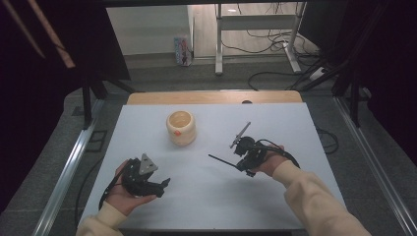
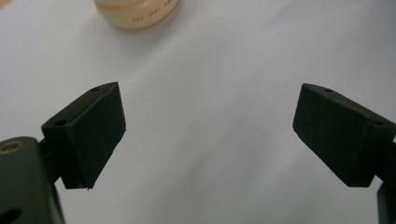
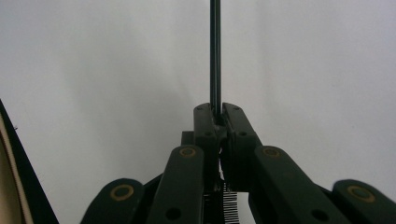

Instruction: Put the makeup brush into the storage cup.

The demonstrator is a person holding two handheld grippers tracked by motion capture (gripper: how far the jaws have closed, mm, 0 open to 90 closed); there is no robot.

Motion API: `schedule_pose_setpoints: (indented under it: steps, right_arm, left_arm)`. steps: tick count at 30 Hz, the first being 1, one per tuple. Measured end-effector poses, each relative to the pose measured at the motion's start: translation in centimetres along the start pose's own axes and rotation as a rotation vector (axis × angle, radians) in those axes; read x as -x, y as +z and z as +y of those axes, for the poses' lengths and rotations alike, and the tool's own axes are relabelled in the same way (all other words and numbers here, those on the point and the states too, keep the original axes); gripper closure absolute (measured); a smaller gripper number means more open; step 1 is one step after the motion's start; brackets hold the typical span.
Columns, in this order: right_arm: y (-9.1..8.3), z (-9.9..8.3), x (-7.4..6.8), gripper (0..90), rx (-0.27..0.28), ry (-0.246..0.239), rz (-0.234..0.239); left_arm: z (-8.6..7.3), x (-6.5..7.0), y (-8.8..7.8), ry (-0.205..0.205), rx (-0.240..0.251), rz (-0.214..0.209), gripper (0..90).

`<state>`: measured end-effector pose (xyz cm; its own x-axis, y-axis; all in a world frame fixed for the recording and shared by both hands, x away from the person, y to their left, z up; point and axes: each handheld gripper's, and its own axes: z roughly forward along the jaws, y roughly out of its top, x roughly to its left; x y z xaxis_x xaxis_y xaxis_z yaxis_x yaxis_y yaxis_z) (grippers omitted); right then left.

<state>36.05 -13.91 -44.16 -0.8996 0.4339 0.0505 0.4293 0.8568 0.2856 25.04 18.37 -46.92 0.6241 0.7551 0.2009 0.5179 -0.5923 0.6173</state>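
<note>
Worktop point(image 1: 206, 196): wooden, overlaid with a white sheet point(image 1: 275, 123). One cream-coloured cup point(image 1: 181, 127) stood upright on the sheet, toward its far middle, mouth open upward.

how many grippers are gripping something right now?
1. The right gripper, at the table's right in the high view, is shut on a thin dark rod. The left gripper, near the front left, stands open over bare white table, short of the cream pot.
</note>
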Motion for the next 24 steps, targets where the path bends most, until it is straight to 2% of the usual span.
schedule_pose_setpoints:
  steps: [2, 5, 8, 15, 17, 24]
  right_arm:
    - [0.0, -0.1, 0.1, 85.4, 0.001, 0.002, 0.001]
    - [-0.1, -0.1, 0.1, 85.4, 0.001, 0.003, 0.001]
    - [-0.1, -0.1, 0.0, 85.4, 0.003, -0.001, 0.003]
    - [-0.2, 0.0, 0.0, 85.4, 0.002, -0.010, -0.002]
    - [-0.2, 0.1, -0.1, 85.4, 0.002, -0.015, 0.009]
    - [-0.3, 0.3, -0.2, 85.5, 0.002, -0.021, 0.013]
  left_arm:
    - [0.7, 0.2, 0.1, 0.045, -0.005, 0.006, 10.5]
    - [1.6, 0.5, 0.3, 0.087, -0.009, 0.010, 10.6]
    - [2.3, 0.6, 0.5, 0.105, -0.004, 0.007, 10.8]
    - [3.1, 1.3, 1.1, 0.163, -0.001, 0.029, 13.8]
    - [3.3, 1.5, 1.2, 0.181, 0.001, 0.040, 14.0]
    - [4.0, 2.1, 1.8, 0.224, 0.005, 0.037, 15.4]
